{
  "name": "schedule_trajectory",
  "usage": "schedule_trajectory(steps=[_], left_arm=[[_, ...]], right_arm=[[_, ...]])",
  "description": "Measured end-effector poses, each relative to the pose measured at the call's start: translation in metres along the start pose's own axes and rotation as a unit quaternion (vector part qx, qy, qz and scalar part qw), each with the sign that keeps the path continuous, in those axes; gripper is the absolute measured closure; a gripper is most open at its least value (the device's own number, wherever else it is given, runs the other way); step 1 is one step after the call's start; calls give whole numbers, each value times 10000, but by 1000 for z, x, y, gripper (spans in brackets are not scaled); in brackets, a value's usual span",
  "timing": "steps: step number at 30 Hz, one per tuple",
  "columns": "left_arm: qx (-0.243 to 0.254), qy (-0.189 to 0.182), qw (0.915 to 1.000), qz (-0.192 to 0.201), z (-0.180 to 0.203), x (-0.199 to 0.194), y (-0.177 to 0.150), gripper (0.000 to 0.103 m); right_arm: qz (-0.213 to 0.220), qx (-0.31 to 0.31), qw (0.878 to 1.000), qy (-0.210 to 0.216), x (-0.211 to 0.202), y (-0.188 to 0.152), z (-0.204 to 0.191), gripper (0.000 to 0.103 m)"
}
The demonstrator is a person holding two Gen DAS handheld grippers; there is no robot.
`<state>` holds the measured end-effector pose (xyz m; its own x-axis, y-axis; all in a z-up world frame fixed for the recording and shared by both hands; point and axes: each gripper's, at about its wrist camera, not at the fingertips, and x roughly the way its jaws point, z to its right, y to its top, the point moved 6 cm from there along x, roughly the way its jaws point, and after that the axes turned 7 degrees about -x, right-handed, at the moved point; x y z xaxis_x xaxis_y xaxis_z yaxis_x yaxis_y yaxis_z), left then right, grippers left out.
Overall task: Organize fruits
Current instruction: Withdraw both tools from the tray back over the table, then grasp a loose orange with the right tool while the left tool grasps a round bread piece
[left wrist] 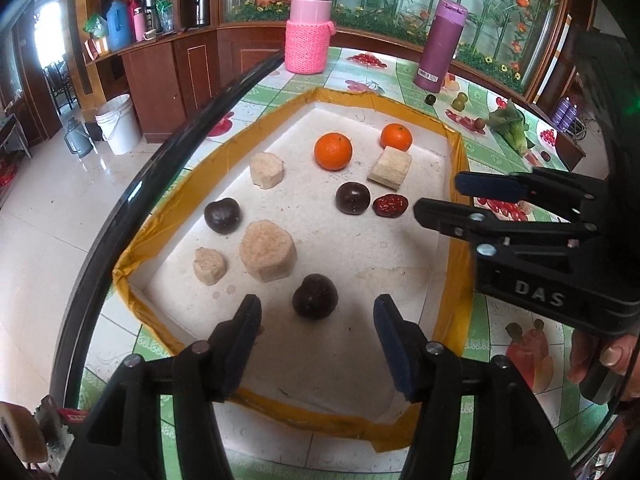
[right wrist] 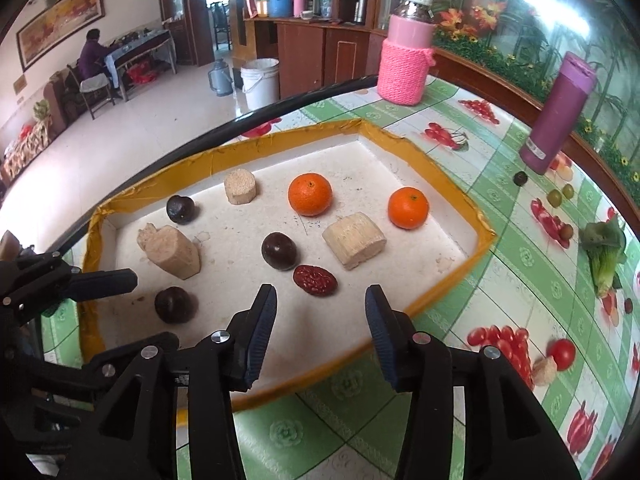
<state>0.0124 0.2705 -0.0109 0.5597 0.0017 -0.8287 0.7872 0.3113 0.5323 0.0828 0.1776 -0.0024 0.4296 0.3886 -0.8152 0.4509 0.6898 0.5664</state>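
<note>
A white foam tray with a yellow taped rim (left wrist: pixel 454 184) (right wrist: pixel 444 296) holds two oranges (left wrist: pixel 333 151) (right wrist: pixel 310 194), three dark round fruits, a red date (left wrist: pixel 390 205) (right wrist: pixel 315 280) and several pale cut chunks (left wrist: pixel 268 249) (right wrist: pixel 354 245). My left gripper (left wrist: pixel 316 308) is open and empty, just short of the nearest dark fruit (left wrist: pixel 315 296). My right gripper (right wrist: pixel 320 296) is open and empty, with the date just beyond its fingertips. It also shows in the left wrist view (left wrist: pixel 436 194), at the tray's right rim. The left gripper's fingers (right wrist: pixel 104 280) show at the left of the right wrist view.
The tray sits on a green fruit-print tablecloth (right wrist: pixel 500 280). A pink knit-sleeved jar (left wrist: pixel 308 30) (right wrist: pixel 406 56) and a purple bottle (left wrist: pixel 440 46) (right wrist: pixel 558 114) stand behind it. Small loose fruits (left wrist: pixel 460 101) and a leafy vegetable (left wrist: pixel 512 124) (right wrist: pixel 604 252) lie to the right. The table's black edge (left wrist: pixel 168 148) is at left.
</note>
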Motion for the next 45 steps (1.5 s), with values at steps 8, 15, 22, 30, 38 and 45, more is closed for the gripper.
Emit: schedule_trajectory(steps=[8,15,22,30,38,45], left_arm=[[53,79,9998,173,5,-18,-5,26],[221,107,9992,324,23,-28,-10,16],[492,-57,9982,332,59,-33,-17,13],[920,-377,9949,139,118,-30,-33,11],[1401,-625,9881,-60,178,-27,-53,11],[1537,-709,9854,-155,196,-25,-61,11]], right_arm=[[301,237,9990,-212,-39,-17,7,34],[377,618,9965,-425,-71,-48,25,29],[275,1157,9907,-667,-95,-99,52,27],[179,1878,9765,-1040,-128,-170,94,26],[194,2892,9402,-1786,-172,-244,163,26],[104,3938,8718,-2912,-203,-299,235,23]])
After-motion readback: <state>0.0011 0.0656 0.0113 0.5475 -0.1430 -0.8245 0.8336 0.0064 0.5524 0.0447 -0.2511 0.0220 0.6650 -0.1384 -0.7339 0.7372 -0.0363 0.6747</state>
